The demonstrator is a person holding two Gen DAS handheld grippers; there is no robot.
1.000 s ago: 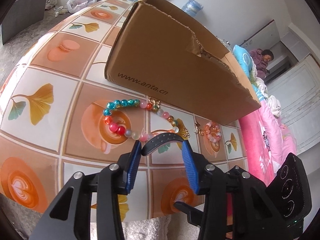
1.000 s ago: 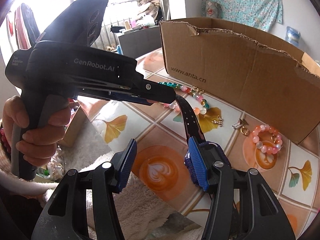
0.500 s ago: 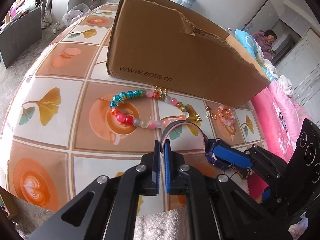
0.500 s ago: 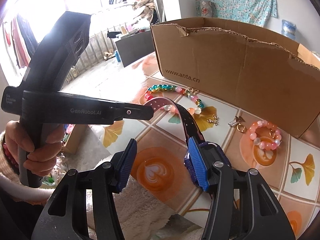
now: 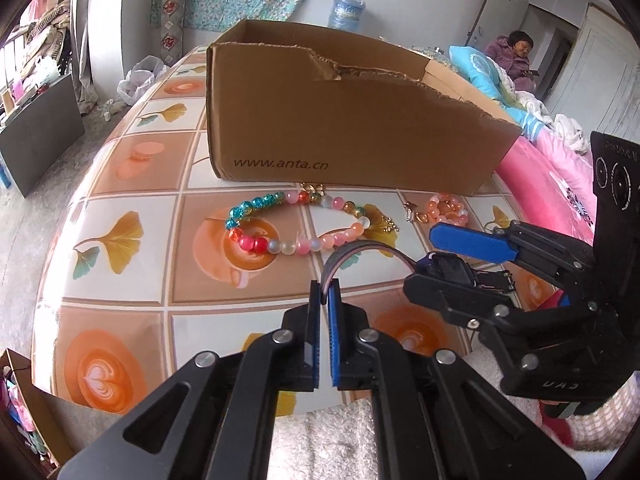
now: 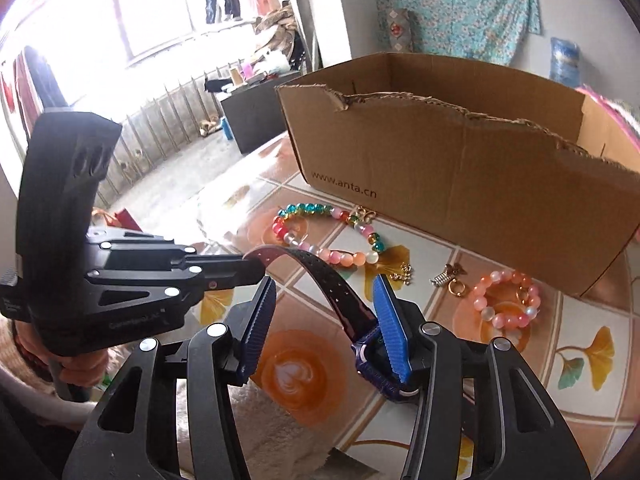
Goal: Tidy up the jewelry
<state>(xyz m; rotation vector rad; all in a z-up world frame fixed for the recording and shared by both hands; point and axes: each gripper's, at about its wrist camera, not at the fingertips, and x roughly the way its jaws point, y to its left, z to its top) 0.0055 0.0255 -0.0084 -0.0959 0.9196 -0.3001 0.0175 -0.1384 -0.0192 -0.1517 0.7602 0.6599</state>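
Observation:
A dark watch strap (image 5: 360,246) arches up off the tiled table (image 5: 128,184). My left gripper (image 5: 325,284) is shut on its free end, also seen at the left gripper's tip (image 6: 256,272) in the right wrist view. The blue watch body (image 6: 372,364) lies against one finger of my right gripper (image 6: 324,292). Its jaws are closing, the strap (image 6: 332,284) runs between them, and the other pad stands apart. A multicoloured bead necklace (image 5: 256,240) and a pink bead bracelet (image 6: 480,292) lie in front of the cardboard box (image 5: 340,128).
The open-topped box (image 6: 460,184) stands at the back of the table. Small gold pieces (image 6: 446,276) lie between necklace and bracelet. White fleece covers the near table edge (image 5: 340,440). A person sits at the far right (image 5: 520,56); a bed (image 5: 540,168) flanks the table.
My left gripper closed on the strap's free end, then rolled and shifted sideways with it. The right jaws narrowed a little beside the watch body.

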